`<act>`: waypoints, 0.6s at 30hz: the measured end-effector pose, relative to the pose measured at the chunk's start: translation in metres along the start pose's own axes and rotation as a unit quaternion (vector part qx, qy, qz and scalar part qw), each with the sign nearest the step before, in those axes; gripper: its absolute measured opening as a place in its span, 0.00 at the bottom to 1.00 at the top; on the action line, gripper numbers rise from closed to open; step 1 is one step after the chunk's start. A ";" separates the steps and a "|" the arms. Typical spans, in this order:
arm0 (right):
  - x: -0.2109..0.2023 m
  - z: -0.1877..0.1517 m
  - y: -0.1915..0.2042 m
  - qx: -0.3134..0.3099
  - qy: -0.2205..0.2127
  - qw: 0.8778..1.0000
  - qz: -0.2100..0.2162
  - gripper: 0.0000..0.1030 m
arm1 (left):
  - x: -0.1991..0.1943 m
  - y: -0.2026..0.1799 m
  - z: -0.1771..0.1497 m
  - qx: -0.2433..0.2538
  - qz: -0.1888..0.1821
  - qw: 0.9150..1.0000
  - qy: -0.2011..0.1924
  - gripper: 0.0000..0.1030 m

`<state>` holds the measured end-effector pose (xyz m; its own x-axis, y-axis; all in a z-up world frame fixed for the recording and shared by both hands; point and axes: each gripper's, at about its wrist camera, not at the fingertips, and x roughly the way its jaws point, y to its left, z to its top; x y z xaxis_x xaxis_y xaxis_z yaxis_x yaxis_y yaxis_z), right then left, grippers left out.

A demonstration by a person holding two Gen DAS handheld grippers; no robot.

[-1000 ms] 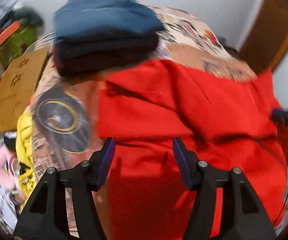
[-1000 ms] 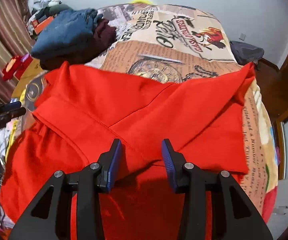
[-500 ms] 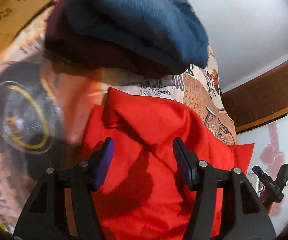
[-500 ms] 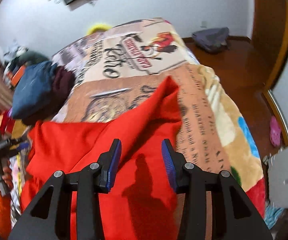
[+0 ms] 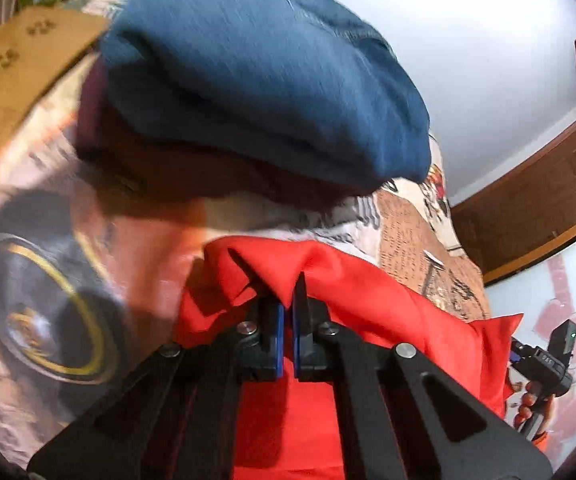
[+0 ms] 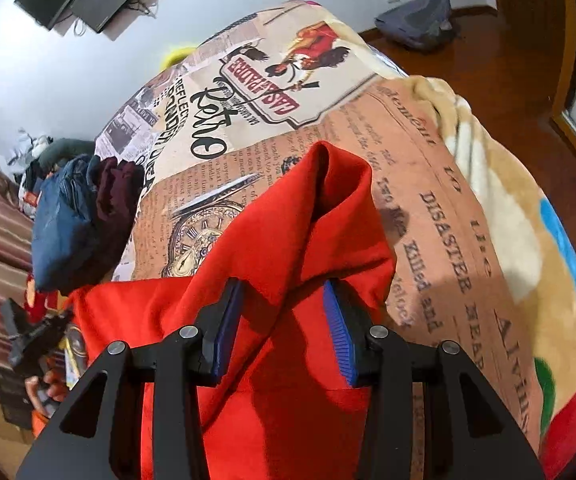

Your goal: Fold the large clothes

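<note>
Underneath, newsprint-patterned blanket [image 6: 428, 168], wooden floor [image 6: 500, 40].

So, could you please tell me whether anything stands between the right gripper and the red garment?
Nothing visible does: the right gripper stands open directly over a raised fold of the red garment.
</note>
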<state>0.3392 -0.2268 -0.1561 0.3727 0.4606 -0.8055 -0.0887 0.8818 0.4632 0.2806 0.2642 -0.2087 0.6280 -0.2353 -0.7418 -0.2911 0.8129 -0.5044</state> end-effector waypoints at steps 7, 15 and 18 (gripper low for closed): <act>0.015 0.001 0.005 -0.038 -0.003 0.998 -0.046 0.35 | 0.002 0.012 -0.011 0.076 0.148 0.986 0.013 0.19; 0.001 0.001 0.011 -0.059 0.005 0.996 -0.066 0.37 | -0.016 0.059 -0.021 -0.002 0.136 0.991 0.018 0.54; -0.001 -0.004 0.014 -0.083 0.021 0.994 -0.072 0.37 | -0.010 0.062 -0.023 -0.015 0.087 0.995 0.038 0.57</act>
<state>0.3339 -0.2144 -0.1508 0.3547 0.3292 -0.8751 -0.1891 0.9419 0.2777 0.2396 0.3044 -0.2424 0.5106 -0.1326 -0.8495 -0.4127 0.8290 -0.3774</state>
